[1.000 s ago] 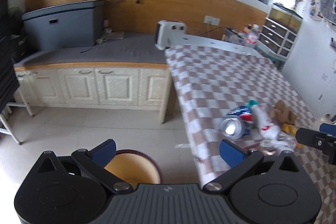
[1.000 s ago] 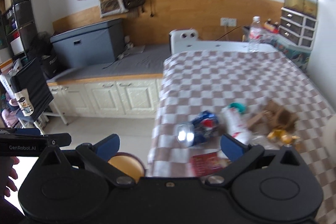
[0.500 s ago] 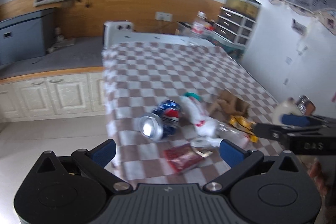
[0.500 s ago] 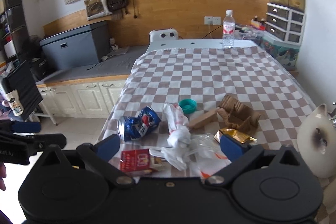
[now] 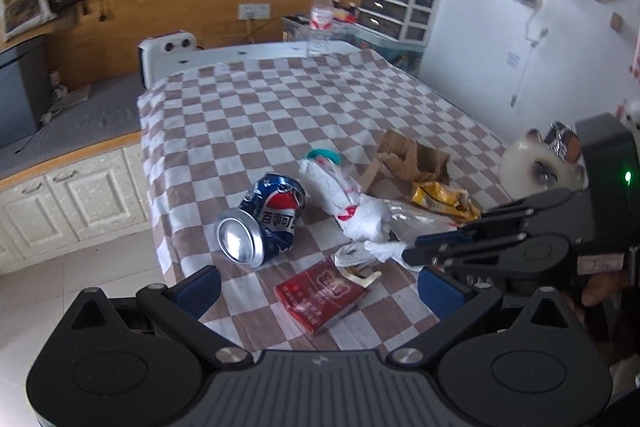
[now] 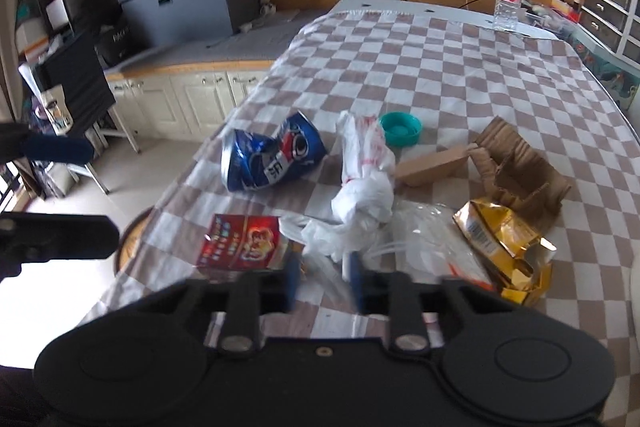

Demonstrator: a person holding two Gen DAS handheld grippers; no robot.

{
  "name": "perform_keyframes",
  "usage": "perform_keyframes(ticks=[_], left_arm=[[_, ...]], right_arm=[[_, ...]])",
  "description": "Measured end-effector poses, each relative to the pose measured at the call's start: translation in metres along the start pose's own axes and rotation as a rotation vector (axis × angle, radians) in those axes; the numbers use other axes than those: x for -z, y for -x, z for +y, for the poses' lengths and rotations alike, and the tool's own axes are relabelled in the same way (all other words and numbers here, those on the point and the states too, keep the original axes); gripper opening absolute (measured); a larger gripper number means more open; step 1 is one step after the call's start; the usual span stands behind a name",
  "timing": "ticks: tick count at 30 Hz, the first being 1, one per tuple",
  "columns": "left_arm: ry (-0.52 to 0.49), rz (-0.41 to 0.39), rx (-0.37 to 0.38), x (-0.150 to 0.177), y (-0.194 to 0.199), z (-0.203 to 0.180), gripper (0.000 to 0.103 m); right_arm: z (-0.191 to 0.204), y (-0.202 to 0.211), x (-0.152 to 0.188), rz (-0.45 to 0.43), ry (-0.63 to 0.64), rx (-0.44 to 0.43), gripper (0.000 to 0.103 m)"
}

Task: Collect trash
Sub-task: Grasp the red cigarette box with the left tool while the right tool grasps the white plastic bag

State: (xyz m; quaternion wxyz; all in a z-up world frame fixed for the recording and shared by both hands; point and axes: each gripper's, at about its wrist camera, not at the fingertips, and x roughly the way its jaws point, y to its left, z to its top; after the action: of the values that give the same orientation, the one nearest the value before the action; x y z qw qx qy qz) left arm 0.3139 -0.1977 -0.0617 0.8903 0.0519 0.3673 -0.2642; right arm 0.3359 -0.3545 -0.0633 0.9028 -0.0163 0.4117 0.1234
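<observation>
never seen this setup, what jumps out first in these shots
A heap of litter sits at the near end of the checkered tablecloth: a crushed blue cola can, a red packet and a knotted white bag. The right gripper, jaws just closing, reaches into the clear plastic beside them.

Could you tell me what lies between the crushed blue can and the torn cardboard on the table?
The twisted white plastic bag lies between the can and the cardboard, clearest in the right wrist view.

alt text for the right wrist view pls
The right gripper, jaws just closing on clear plastic wrap, reaches into trash on a checkered table: crushed can, red box, white bag, gold wrapper, torn cardboard.
</observation>
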Motion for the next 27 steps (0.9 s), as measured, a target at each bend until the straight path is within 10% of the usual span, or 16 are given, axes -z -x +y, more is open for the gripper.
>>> perform_keyframes(ticks=[27], left_arm=[[-0.516, 0.326, 0.339, -0.007, -0.132, -0.008, 0.103]], right_arm=[[-0.021, 0.112, 0.064, 0.029, -0.289, 0.09, 0.005]])
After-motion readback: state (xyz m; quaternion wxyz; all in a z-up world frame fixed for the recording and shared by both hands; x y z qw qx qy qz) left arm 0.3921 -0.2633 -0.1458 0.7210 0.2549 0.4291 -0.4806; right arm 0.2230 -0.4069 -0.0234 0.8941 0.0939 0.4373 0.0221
